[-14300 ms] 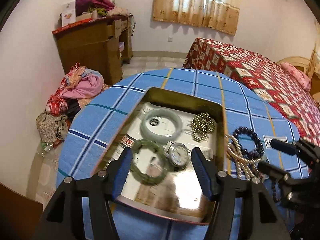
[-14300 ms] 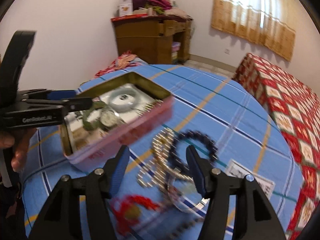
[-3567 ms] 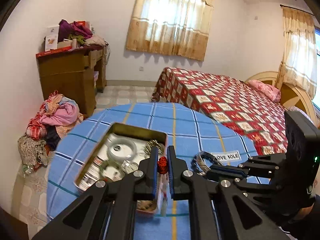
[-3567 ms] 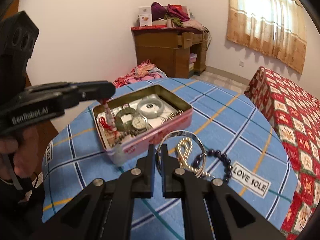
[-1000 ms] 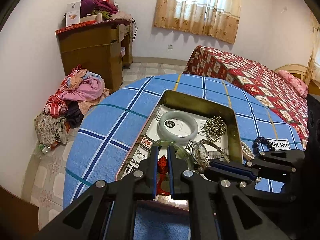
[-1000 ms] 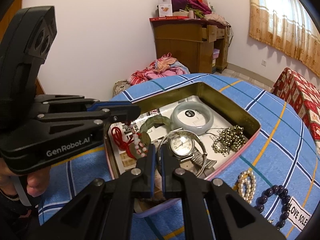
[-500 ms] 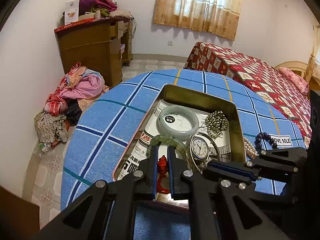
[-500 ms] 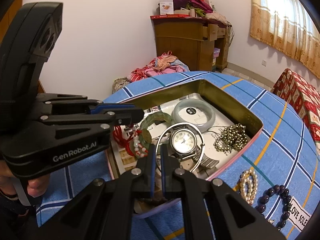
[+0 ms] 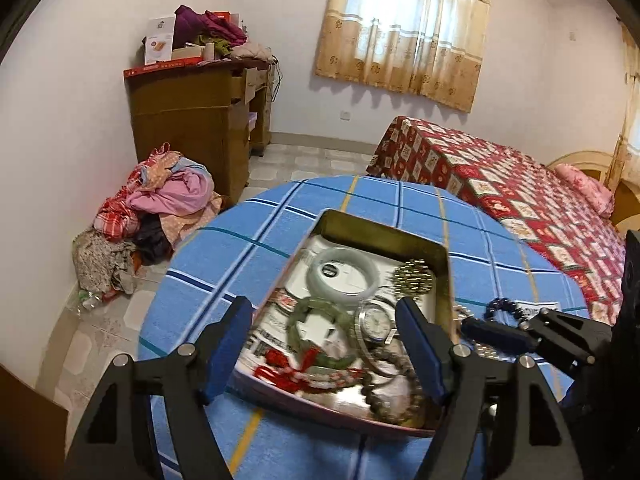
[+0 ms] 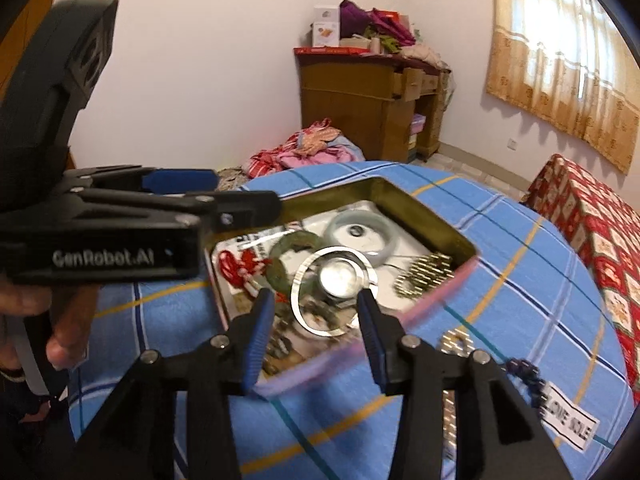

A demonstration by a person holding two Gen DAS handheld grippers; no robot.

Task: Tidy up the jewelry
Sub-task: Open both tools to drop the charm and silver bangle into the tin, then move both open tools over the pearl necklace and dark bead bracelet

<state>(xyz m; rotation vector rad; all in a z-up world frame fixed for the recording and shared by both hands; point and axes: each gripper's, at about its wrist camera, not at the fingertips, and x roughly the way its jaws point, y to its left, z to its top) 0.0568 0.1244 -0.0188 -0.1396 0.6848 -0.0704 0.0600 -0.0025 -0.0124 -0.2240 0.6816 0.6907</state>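
A pink tin [image 9: 446, 276] [image 10: 424, 310] sits on the round table with the blue checked cloth. In it lie a pale jade bangle [image 9: 343, 275] [image 10: 362, 232], a green bangle [image 9: 298, 322] [image 10: 286, 258], a watch [image 9: 376, 322] [image 10: 340, 276], a gold bead chain [image 9: 412, 276] [image 10: 424, 276], a red knot charm with beads [image 9: 288, 370] [image 10: 240, 266] and a silver ring bangle [image 10: 320, 300]. My left gripper [image 9: 324, 348] is open and empty above the tin's near side. My right gripper [image 10: 316, 332] is open and empty above the silver bangle.
On the cloth right of the tin lie a pearl strand [image 10: 454, 342], a dark bead bracelet [image 9: 502, 308] [image 10: 524, 372] and a "LOVE SOLE" label [image 10: 568, 428]. A bed [image 9: 520, 200], a wooden dresser [image 9: 192, 120] and a clothes pile [image 9: 160, 208] stand beyond the table.
Both grippers have opened. The red charm dropped from my left gripper into the tin, and the silver bangle dropped from my right gripper around the watch. Both grippers pulled back slightly.
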